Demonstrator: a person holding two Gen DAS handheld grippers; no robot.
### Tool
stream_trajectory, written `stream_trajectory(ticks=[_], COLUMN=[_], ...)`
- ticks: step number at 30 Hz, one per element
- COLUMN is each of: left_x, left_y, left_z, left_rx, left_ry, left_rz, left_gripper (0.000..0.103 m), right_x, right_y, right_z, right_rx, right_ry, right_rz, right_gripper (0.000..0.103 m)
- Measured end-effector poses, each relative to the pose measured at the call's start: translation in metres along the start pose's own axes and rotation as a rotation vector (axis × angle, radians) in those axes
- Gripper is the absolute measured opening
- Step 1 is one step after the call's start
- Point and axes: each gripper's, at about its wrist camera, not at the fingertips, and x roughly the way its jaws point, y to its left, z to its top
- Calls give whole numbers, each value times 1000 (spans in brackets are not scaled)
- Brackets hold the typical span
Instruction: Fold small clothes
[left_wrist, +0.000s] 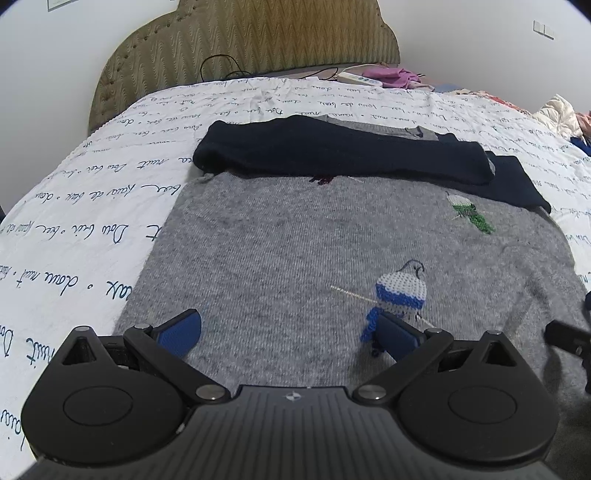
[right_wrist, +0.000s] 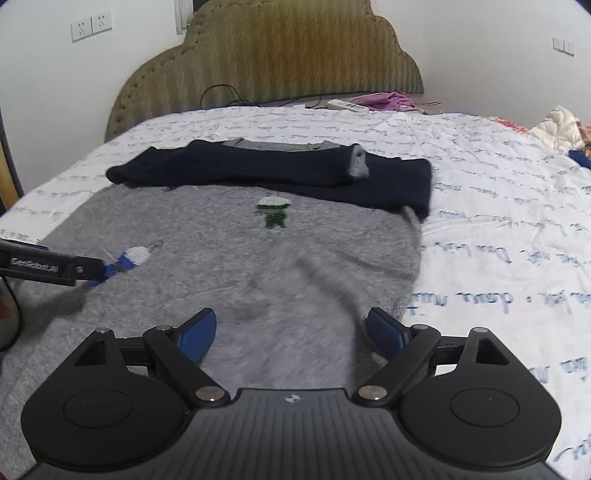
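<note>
The grey knitted sweater (left_wrist: 295, 240) lies flat on the bed's script-printed sheet (left_wrist: 92, 206), navy sleeves (left_wrist: 332, 155) folded across its far end, while left gripper (left_wrist: 288, 332) and right gripper (right_wrist: 291, 328) hover open-jawed over its near hem, seemingly to fold it.

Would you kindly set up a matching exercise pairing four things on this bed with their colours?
Things:
1. sweater body
2. folded sleeves
3. far embroidered figure
4. cloth by the headboard

Colours:
A. purple
B. grey
C. green and white
D. dark navy

Pairs: 1-B, 2-D, 3-C, 4-A
</note>
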Motion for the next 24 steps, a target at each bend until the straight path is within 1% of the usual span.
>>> stream_trajectory(ticks=[2, 5, 10, 11, 14, 16, 19, 24], left_x=[-3, -5, -13, -16, -24, -31, -39, -45], left_y=[2, 5, 10, 13, 24, 34, 47, 65], left_z=[-2, -5, -9, -10, -15, -18, -21, -25], left_rx=[-2, -2, 10, 13, 11, 13, 25, 54], left_ry=[-1, 1, -10, -16, -32, -45, -72, -94], left_rz=[-4, -5, -8, -11, -15, 5, 56, 112], left_gripper=[102, 102, 102, 102, 102, 102, 102, 102], right_x=[-1, -1, -2, -3, -7, -10, -15, -21], right_y=[-3, -6, 4, 4, -2, -5, -2, 3], right_z=[2, 1, -5, -5, -8, -12, -18, -24], right_rx=[-4, -16, -68, -64, 8, 43, 32, 24], right_ry=[15, 36, 45, 46, 59, 60, 56, 49], right_rz=[-26, -41, -64, -50, 58, 103, 116, 127], right_gripper=[90, 90, 90, 90, 92, 94, 94, 95])
